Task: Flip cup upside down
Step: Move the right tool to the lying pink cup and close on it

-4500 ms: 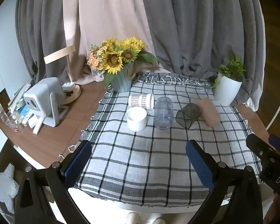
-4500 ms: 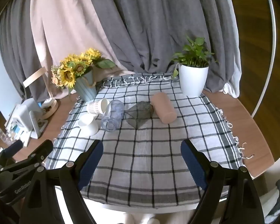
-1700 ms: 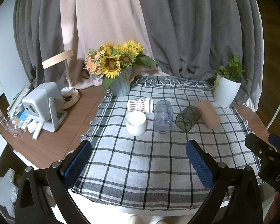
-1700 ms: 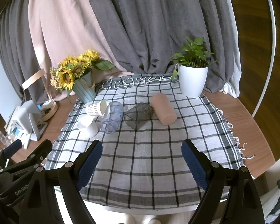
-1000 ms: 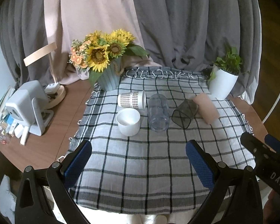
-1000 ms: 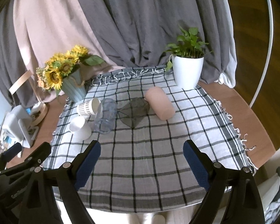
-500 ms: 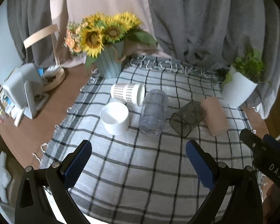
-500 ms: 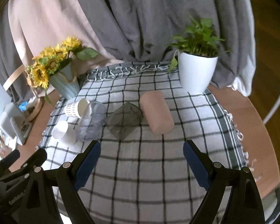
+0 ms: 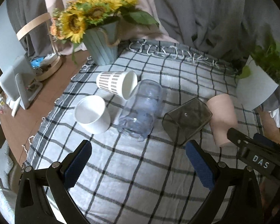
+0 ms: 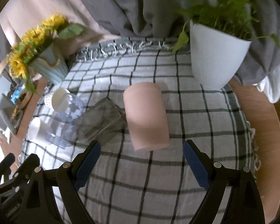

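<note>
1. Right wrist view: my right gripper (image 10: 140, 158) is spread wide and holds nothing, its blue pads low over the grey-and-white checked cloth (image 10: 158, 177) covering the surface.
2. Straight ahead, just beyond the pads, the matte pink cylindrical cup (image 10: 146, 115) lies on its side, its open end towards me.
3. Touching its left flank lies the smoky grey square-sided plastic cup (image 10: 100, 123), also tipped over.
4. Left wrist view: my left gripper (image 9: 138, 160) is likewise wide open and empty.
5. Ahead of it lies the clear bluish plastic jar (image 9: 141, 110) on its side; the white ceramic cup (image 9: 92, 113) sits left of the jar, and the striped paper cup (image 9: 115, 84) lies behind.
6. Far right of my right gripper stands the white potted plant (image 10: 216, 59).
</note>
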A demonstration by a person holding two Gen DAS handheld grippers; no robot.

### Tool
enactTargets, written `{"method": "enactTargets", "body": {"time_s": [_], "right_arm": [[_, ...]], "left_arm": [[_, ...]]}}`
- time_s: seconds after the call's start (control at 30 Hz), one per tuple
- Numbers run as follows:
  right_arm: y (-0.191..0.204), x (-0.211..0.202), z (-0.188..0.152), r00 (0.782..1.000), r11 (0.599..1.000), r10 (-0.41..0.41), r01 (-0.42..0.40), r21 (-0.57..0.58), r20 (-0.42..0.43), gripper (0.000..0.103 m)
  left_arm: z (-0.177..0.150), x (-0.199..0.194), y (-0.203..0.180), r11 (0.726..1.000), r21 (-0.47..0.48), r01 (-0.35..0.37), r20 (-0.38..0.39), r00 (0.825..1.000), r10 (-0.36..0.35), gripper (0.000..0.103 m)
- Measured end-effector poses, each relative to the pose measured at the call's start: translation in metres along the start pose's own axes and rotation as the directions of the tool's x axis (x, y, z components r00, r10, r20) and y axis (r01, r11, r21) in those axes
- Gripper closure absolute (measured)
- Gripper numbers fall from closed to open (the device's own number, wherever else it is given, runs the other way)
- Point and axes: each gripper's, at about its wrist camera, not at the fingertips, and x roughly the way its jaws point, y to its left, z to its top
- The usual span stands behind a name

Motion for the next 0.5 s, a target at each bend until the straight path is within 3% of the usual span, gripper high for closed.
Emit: {"method": "enactTargets", "body": {"time_s": [0.3, 0.5], "right_arm": [[-0.016, 0.053, 0.02, 0.995, 1.0, 0.011, -0.011, -0.001, -0.1, 0.014], [-0.018, 0.071, 0.029, 0.993, 1.0, 0.007, -0.009, -0.017, -0.122, 0.015]], "left_arm": [[0.016, 0.03, -0.028, 0.998, 0.049, -0.028, -0.053, 0.998, 0.03, 0.0], [0.021, 0.041, -0.034, 0.998, 0.053, -0.033, -0.068, 0.997, 0.037, 0.0]]}}
